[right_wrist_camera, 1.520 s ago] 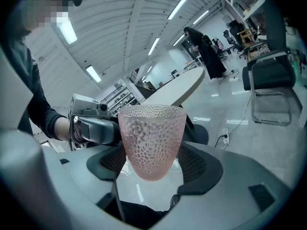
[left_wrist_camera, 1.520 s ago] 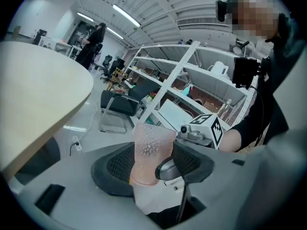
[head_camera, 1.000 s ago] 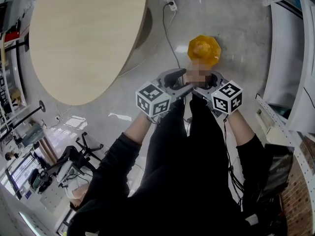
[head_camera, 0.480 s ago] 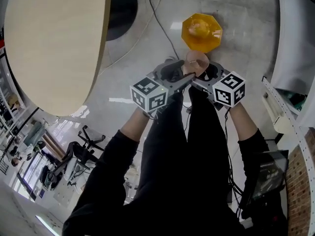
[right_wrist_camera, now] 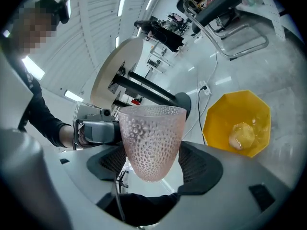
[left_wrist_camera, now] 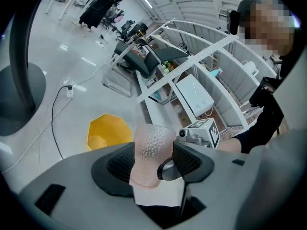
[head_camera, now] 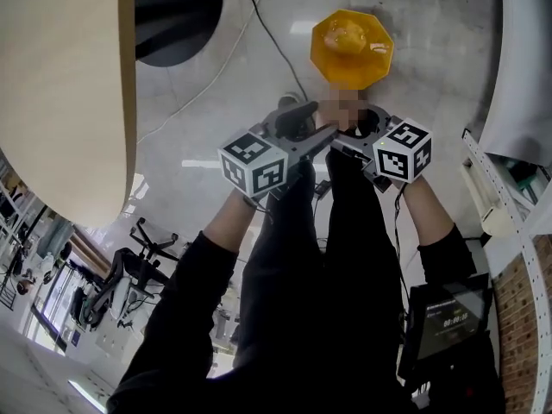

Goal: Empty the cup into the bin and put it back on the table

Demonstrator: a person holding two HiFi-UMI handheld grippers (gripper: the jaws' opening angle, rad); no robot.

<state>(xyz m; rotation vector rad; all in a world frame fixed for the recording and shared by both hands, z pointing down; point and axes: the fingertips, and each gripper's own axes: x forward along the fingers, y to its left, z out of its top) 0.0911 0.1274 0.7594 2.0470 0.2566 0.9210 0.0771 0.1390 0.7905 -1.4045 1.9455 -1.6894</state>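
Observation:
A pink, dimpled, see-through cup (right_wrist_camera: 151, 138) sits upright between the pads of my right gripper (right_wrist_camera: 151, 164), and it looks empty. The left gripper view shows the same cup (left_wrist_camera: 149, 150) between the pads of my left gripper (left_wrist_camera: 152, 163). Both grippers are shut on it from opposite sides. In the head view the two grippers (head_camera: 321, 126) (head_camera: 358, 136) meet in front of me, and a mosaic patch covers the cup there. The yellow eight-sided bin (head_camera: 352, 48) stands on the floor just beyond them, with a pale crumpled lump (right_wrist_camera: 242, 135) inside.
The round light-wood table (head_camera: 60, 84) is at the left on a dark base (head_camera: 177, 15). A cable (head_camera: 259, 24) runs across the grey floor. White shelving (head_camera: 517, 76) lines the right side. A dark screen (head_camera: 444, 322) stands by my right leg.
The head view has swung: the table has slid to the left edge and the bin shows larger and higher. Both grippers stay together on the cup.

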